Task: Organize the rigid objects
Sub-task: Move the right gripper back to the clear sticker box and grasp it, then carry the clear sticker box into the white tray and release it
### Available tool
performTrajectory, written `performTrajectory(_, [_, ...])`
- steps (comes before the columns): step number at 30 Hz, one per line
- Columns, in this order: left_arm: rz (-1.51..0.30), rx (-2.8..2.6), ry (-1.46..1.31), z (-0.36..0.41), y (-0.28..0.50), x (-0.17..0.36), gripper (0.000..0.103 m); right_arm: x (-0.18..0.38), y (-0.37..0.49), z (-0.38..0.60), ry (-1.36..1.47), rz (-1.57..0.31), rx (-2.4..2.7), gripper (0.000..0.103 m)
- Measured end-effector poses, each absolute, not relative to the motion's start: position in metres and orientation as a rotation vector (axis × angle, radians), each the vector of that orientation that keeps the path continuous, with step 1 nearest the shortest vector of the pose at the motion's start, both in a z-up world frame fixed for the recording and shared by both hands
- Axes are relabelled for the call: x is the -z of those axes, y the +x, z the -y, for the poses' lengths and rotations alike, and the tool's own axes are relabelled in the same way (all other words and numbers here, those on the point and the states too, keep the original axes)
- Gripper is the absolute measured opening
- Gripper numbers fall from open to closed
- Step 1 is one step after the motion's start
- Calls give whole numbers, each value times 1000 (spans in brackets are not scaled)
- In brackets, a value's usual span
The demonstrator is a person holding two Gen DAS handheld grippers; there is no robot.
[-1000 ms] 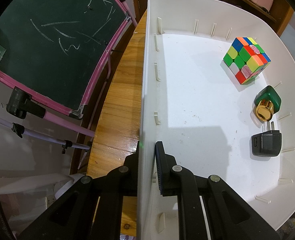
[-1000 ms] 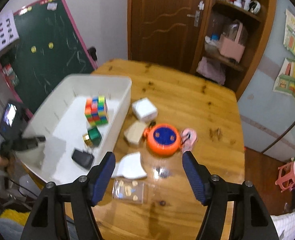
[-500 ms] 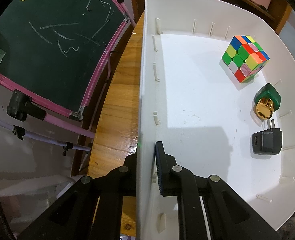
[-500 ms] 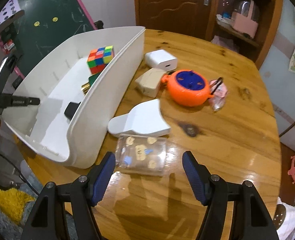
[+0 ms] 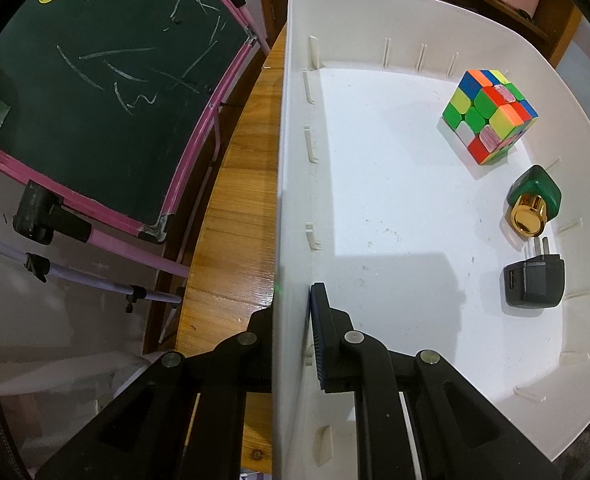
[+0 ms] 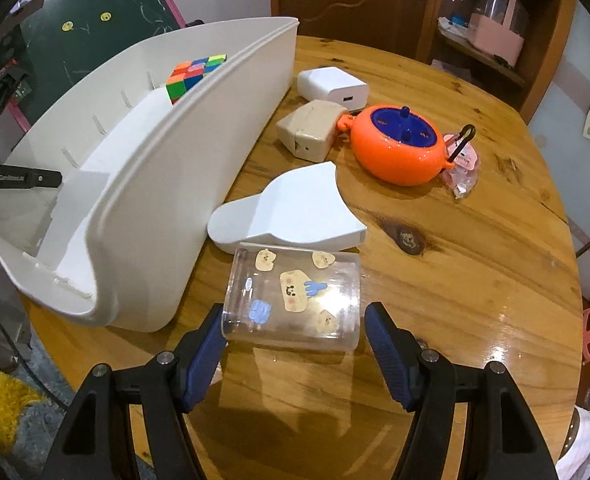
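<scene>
My left gripper point(image 5: 291, 320) is shut on the near side wall of the white bin point(image 5: 375, 200), one finger inside and one outside. In the bin lie a colourful puzzle cube point(image 5: 489, 116), a green and gold piece point(image 5: 533, 204) and a black plug adapter point(image 5: 533, 284). A clear plastic cup point(image 6: 291, 300) with cartoon stickers lies on its side on the wooden table point(image 6: 475, 280). My right gripper point(image 6: 295, 314) stands open low over it. The cup's near end sits between the blue pads point(image 6: 383, 344); the left pad is at its edge and a narrow gap shows on the right.
Right of the bin point(image 6: 167, 184) lie a white scoop-shaped piece point(image 6: 291, 212), a beige box point(image 6: 311, 130), a white charger point(image 6: 331, 86), an orange round toy point(image 6: 399, 150) and a pink packet point(image 6: 461, 164). A chalkboard point(image 5: 95, 80) stands left of the table.
My right gripper has come down towards the table, so the clear cup now lies between its fingers. Its jaws kept the same width. The left gripper has not moved.
</scene>
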State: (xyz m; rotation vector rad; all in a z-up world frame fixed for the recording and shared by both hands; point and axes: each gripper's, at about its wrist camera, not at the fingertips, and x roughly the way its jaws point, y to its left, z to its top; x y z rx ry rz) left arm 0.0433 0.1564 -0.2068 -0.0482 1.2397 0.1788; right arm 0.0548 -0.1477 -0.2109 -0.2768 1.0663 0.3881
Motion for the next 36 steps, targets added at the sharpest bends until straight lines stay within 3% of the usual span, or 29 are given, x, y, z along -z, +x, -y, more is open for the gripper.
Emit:
performTrajectory(5, [-1239, -179, -49, -156, 43, 207, 14, 213, 55, 144, -295, -1049, -388, 70])
performTrajectory(8, [-1239, -178, -48, -156, 43, 207, 14, 213, 55, 144, -280, -1048, -408, 63])
performTrajectory(18, [-1238, -178, -45, -155, 43, 207, 14, 193, 57, 159, -235, -996, -350, 62])
performTrajectory(36, [-1238, -177, -44, -155, 44, 207, 14, 60, 62, 148, -188, -709, -360, 62])
